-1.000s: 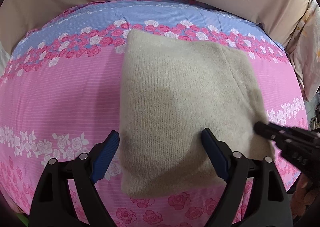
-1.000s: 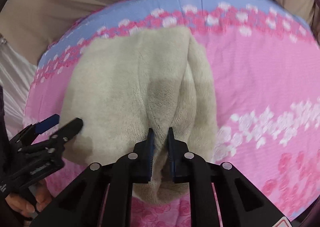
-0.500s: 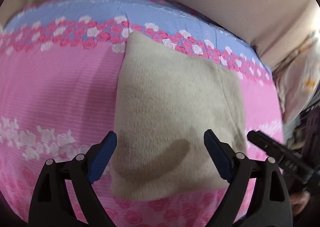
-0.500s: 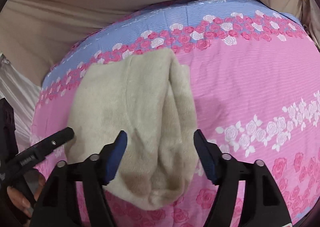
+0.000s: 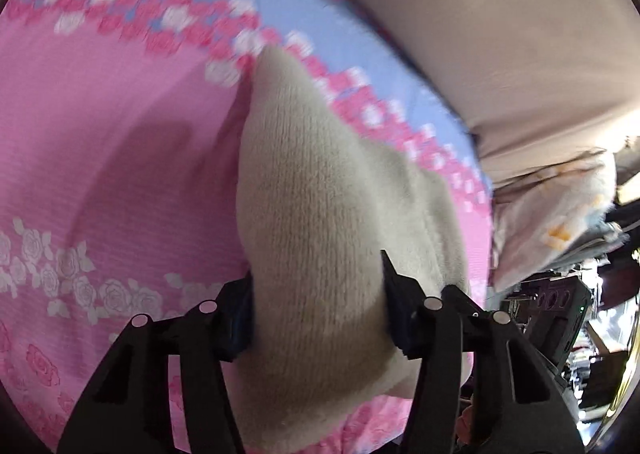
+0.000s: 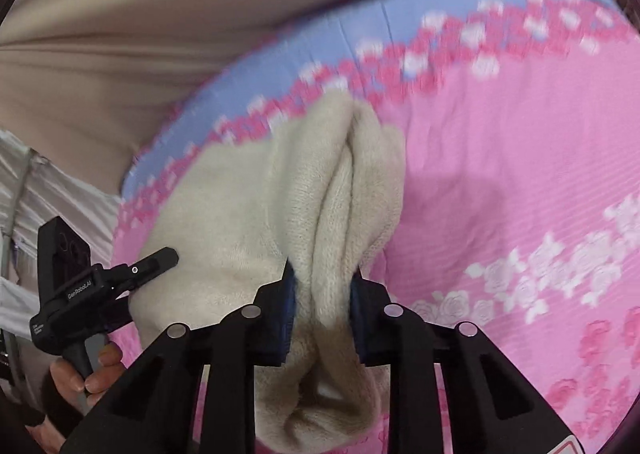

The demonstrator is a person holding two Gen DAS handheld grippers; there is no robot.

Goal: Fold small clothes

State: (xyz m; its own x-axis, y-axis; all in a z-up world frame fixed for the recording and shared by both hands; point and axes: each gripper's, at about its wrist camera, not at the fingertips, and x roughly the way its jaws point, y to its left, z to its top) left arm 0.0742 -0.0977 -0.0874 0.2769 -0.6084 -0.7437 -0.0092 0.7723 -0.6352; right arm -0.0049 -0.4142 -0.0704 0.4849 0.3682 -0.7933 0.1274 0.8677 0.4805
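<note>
A folded beige knit garment (image 5: 320, 214) lies on a pink floral bed sheet (image 5: 100, 154). My left gripper (image 5: 318, 306) is shut on its near left edge, the fabric bulging between the blue pads. In the right wrist view my right gripper (image 6: 322, 294) is shut on the bunched right edge of the same garment (image 6: 240, 214), where several layers stack up. The left gripper (image 6: 156, 260) also shows at the left of that view, held by a hand.
The sheet has a blue band with roses (image 6: 360, 38) at the far side. A beige wall or headboard (image 5: 500, 34) rises behind. A pale bundle of cloth (image 5: 552, 214) and dark clutter (image 5: 560, 314) sit off the bed's right edge.
Both grippers were open over the garment half a second ago; both have now closed on its near edge and moved in lower. The views have tilted.
</note>
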